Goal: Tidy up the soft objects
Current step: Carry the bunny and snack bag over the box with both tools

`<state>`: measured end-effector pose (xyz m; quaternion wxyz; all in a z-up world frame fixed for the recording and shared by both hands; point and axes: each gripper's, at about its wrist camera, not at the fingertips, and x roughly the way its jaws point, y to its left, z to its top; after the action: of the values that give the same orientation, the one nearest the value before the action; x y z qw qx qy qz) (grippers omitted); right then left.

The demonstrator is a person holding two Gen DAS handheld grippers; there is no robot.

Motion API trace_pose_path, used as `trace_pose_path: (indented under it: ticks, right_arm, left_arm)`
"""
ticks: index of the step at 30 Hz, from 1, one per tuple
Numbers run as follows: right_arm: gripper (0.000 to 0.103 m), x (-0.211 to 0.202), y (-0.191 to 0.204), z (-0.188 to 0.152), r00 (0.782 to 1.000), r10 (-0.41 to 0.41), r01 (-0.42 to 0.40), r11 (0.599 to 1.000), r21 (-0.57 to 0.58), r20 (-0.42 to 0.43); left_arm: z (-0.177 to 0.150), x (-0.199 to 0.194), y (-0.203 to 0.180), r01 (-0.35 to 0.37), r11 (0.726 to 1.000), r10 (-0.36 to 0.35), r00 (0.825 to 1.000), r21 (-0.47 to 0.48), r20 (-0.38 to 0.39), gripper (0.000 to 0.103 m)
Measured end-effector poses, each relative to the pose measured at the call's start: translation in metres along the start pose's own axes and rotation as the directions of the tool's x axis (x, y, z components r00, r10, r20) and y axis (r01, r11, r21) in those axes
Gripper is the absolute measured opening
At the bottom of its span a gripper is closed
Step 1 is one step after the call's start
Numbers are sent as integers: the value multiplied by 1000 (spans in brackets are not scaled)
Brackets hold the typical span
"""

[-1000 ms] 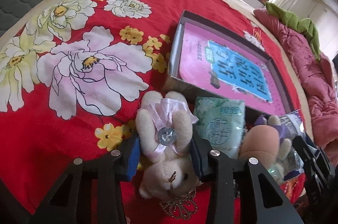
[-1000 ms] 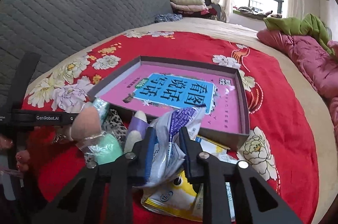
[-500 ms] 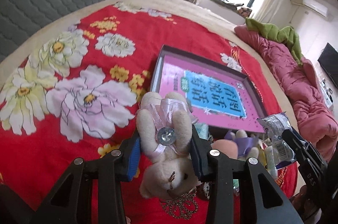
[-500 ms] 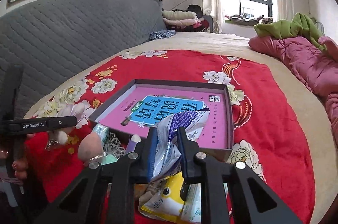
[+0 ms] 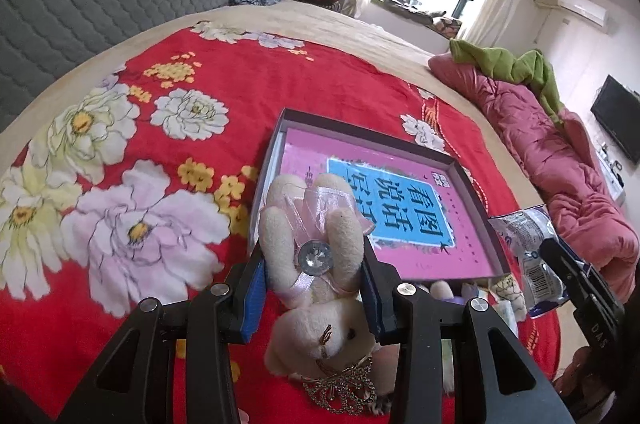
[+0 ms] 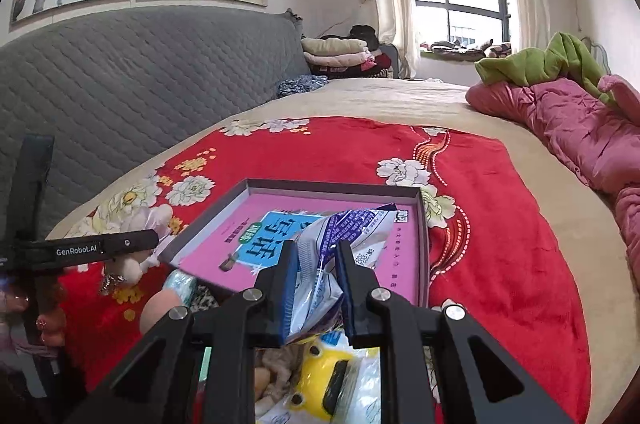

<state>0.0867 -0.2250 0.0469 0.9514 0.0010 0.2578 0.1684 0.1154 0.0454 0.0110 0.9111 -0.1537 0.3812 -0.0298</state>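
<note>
My left gripper [image 5: 313, 278] is shut on a cream plush bear [image 5: 316, 264] with a pink ribbon and a gem, held head down above the red floral blanket, just short of the box's near edge. My right gripper [image 6: 318, 278] is shut on a blue-and-white plastic packet [image 6: 340, 244], held above the near edge of the shallow dark box [image 6: 423, 224] with a pink and blue book inside. The box [image 5: 472, 192] lies ahead of the bear. The packet [image 5: 528, 256] and right gripper show at the right of the left wrist view.
A pile of soft items lies below my right gripper: a yellow plush [image 6: 320, 380], a peach plush [image 6: 160, 308] and packets. A pink quilt [image 6: 568, 120] with a green cloth lies at the right. A grey headboard [image 6: 140, 72] stands at the left.
Both grippers have risen from the blanket with their loads. The bear and the packet now hang higher, and the box sits lower and further in both views.
</note>
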Motion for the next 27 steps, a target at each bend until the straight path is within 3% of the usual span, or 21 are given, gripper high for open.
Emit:
trace_pose_path:
  ticks: [9,27]
  right_arm:
    - [20,19,-17,3,1000,-2,3,999,49,-17]
    - [20,47,-25,14,1000,5,-4,1000,31,-30]
  left_arm:
    - [13,31,-9,-13,999,14,1000,46,-18,42]
    - [30,61,-13,-29,997,32,999,78,-36,42]
